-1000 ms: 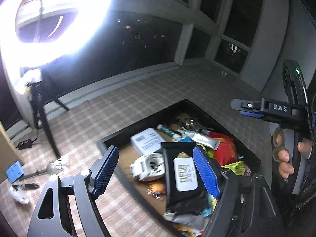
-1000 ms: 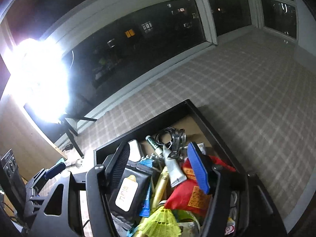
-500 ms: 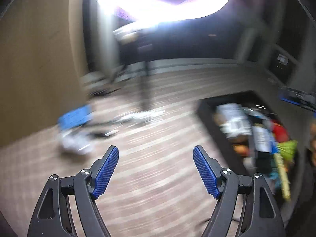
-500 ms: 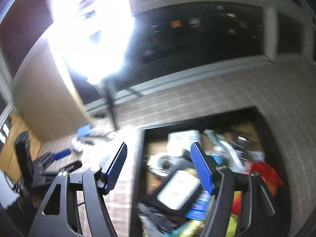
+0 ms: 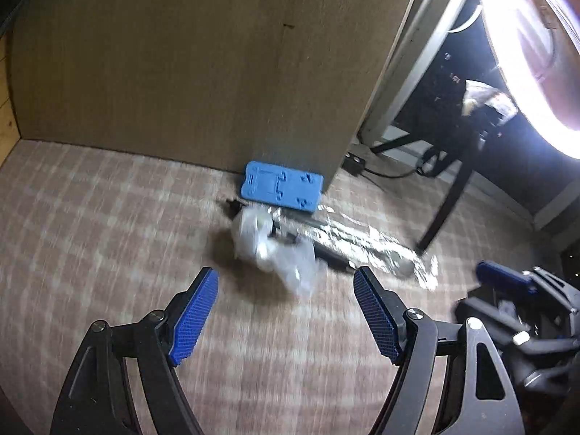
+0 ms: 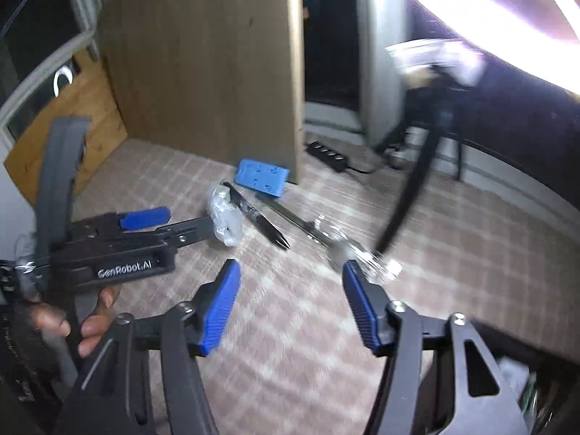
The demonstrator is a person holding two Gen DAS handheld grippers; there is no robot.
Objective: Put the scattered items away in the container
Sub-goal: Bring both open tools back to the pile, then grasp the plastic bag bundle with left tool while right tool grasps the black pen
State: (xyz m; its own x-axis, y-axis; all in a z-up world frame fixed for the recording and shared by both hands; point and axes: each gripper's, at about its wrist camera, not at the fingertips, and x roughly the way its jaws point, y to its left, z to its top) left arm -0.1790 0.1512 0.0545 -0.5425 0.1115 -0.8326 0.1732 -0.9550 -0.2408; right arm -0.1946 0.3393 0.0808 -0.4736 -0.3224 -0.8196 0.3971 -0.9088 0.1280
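A: Where does the left wrist view look from?
B: Steeply down past its claw (image 5: 285,313) onto the carpet (image 5: 90,224), fairly near.
A: And the right?
B: Likewise, past its claw (image 6: 291,306). Both share the blue block (image 5: 282,186) (image 6: 261,176), ahead of each claw.

Ahead of the left gripper (image 5: 286,311), between its jaws, a crumpled plastic bag (image 5: 275,250) lies on the carpet (image 5: 90,224). Behind the bag, a flat block (image 5: 281,186) rests against the foot of a board (image 5: 199,65). A pen (image 6: 259,217) lies right of the bag, ahead of the right gripper (image 6: 290,306).
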